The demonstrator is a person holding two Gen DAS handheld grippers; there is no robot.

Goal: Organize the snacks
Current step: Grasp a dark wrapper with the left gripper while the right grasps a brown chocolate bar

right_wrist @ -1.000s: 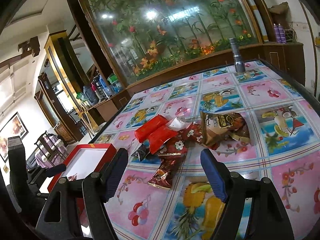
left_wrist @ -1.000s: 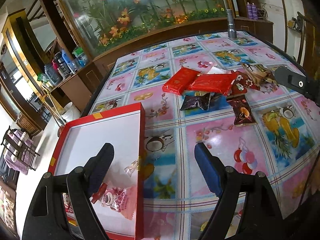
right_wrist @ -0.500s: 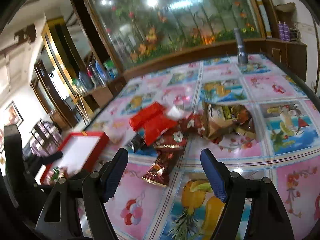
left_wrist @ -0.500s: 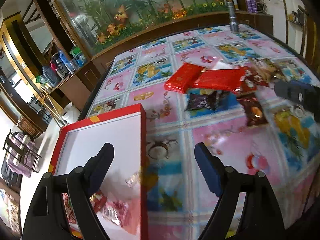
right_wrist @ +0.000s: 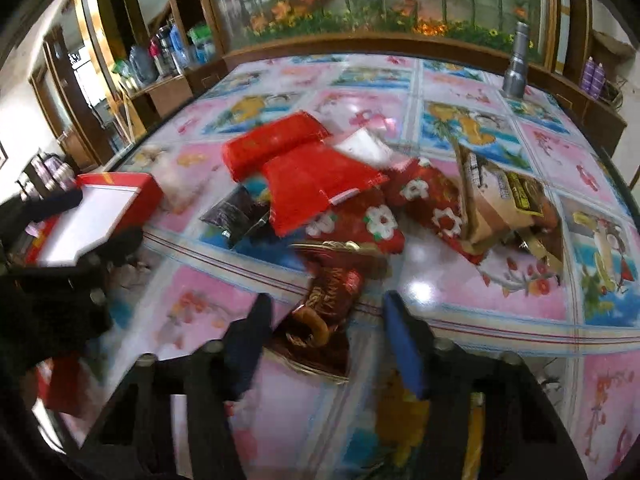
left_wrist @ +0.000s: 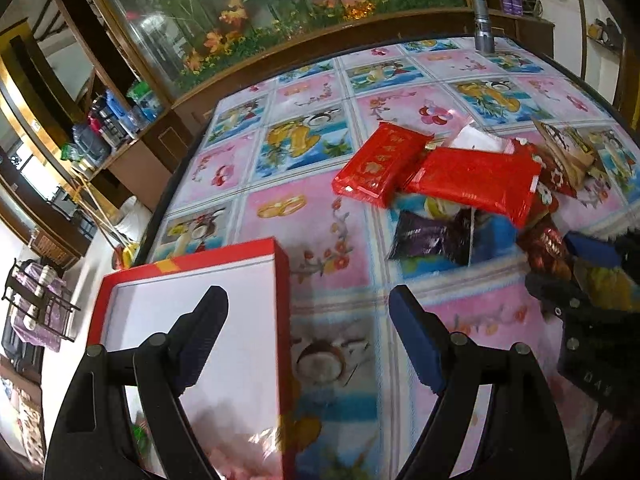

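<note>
- We find the right gripper [right_wrist: 324, 340] tilted down over the near end of a dark red snack packet [right_wrist: 320, 320]; its jaws have just been closing, the packet lies between them, and the pads do not yet press on it.
- The left gripper [left_wrist: 308, 336] has its jaws wide apart and empty, straddling the right wall of the red box [left_wrist: 282, 320].
- The packet lies flat on the tabletop [right_wrist: 460, 292], at the near edge of the snack pile, its far end touching a red floral pouch [right_wrist: 372, 220].
- We judge it light, soft and crinkly, with slick foil likely to slide; we would pinch across its width near the middle.
- Two red flat packs [left_wrist: 476, 184] and a dark purple wrapper [left_wrist: 428, 236] lie beyond.
</note>
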